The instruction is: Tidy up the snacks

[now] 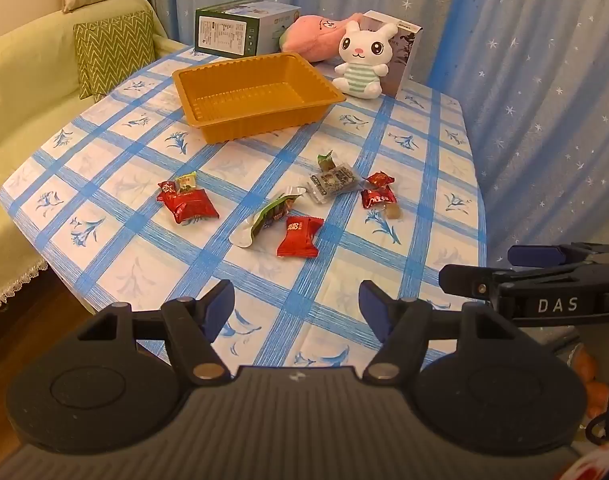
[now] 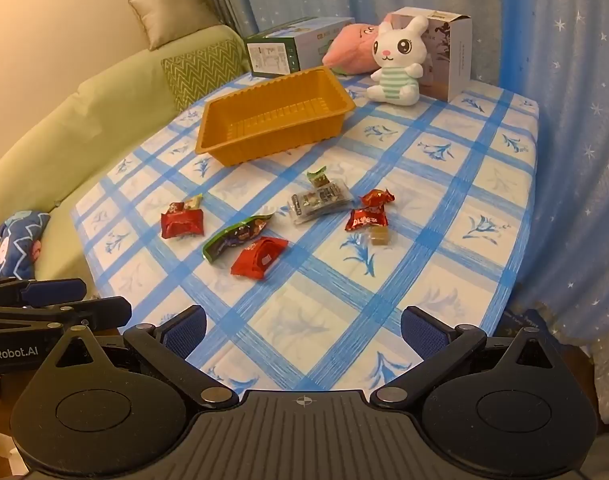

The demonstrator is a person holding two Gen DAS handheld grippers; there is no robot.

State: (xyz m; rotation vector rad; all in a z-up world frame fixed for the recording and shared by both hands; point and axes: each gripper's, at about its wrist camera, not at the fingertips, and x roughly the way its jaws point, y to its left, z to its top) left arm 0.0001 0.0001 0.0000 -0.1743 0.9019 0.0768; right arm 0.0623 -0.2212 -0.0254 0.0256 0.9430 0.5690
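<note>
Several wrapped snacks lie on the blue-checked tablecloth: a red packet at the left, a green packet, a red candy, a clear packet and small red candies. Behind them stands an orange tray, nothing in it. My left gripper hovers open over the table's near edge, short of the snacks, nothing between its fingers. My right gripper is open wide, also at the near edge, with the red candy and orange tray ahead. Each gripper shows at the side of the other's view.
A white rabbit plush, a pink plush, a green box and a white box line the table's far side. A green sofa with cushions stands to the left. Starred blue curtains hang behind and right.
</note>
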